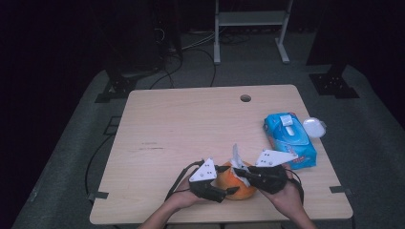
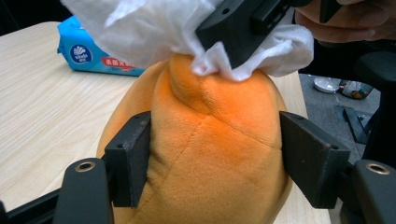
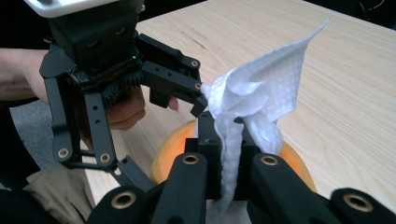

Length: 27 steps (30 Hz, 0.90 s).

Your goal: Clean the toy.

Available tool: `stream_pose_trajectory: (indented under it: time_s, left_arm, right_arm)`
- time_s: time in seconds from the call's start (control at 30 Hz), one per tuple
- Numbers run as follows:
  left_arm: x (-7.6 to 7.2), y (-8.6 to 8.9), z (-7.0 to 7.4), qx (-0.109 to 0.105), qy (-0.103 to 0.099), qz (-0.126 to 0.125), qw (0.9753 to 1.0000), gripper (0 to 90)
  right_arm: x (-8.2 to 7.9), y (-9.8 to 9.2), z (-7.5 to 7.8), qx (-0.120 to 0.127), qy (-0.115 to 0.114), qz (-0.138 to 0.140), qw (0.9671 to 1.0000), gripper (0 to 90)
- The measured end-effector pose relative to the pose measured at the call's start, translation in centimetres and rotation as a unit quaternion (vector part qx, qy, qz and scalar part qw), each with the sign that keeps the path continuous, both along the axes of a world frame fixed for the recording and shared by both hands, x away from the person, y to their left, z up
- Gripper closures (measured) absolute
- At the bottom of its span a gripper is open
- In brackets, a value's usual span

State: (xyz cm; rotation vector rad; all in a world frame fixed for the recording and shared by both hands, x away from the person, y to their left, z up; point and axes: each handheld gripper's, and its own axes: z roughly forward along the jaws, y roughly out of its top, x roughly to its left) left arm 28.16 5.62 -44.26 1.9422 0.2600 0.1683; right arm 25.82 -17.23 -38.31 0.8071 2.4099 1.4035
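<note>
An orange plush toy point(image 1: 235, 187) sits near the table's front edge. My left gripper point(image 2: 210, 163) is shut on the orange plush toy point(image 2: 210, 154), one jaw on each side of it. My right gripper point(image 3: 229, 163) is shut on a white wet wipe point(image 3: 254, 98), whose free end sticks up. In the left gripper view the white wipe point(image 2: 154, 28) rests against the top of the toy. In the high view the left gripper point(image 1: 224, 188) and right gripper point(image 1: 244, 175) meet over the toy, and the wipe point(image 1: 237, 160) stands up between them.
A blue pack of wet wipes point(image 1: 289, 138) lies at the table's right side, with a small white lid-like object point(image 1: 314, 127) beside it at the edge. A round hole point(image 1: 245, 98) is in the tabletop at the back. A metal frame point(image 1: 250, 19) stands on the floor beyond.
</note>
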Motion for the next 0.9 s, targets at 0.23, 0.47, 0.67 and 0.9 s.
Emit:
stream_pose_trajectory:
  time_s: [0.23, 0.47, 0.67, 0.9]
  left_arm:
    - [0.3, 0.4, -0.1, -0.005, 0.004, -0.001, 1.0, 30.2]
    - [0.5, 0.8, -0.1, -0.01, 0.01, 0.0, 0.9999, 31.6]
    - [1.1, 1.5, -0.2, -0.022, 0.026, 0.01, 0.9994, 31.6]
    - [1.6, 1.9, -0.2, -0.038, 0.043, 0.027, 0.998, 32.0]
  right_arm:
    - [0.3, -1.2, -0.3, -0.003, 0.009, -0.012, 0.9999, 86.2]
    - [0.4, -1.7, -0.4, -0.015, 0.007, -0.018, 0.9997, 86.1]
    - [1.1, -3.4, -1.0, -0.013, 0.027, -0.042, 0.9987, 86.1]
    - [0.3, -2.6, -0.2, 0.02, 0.039, -0.005, 0.999, 86.0]
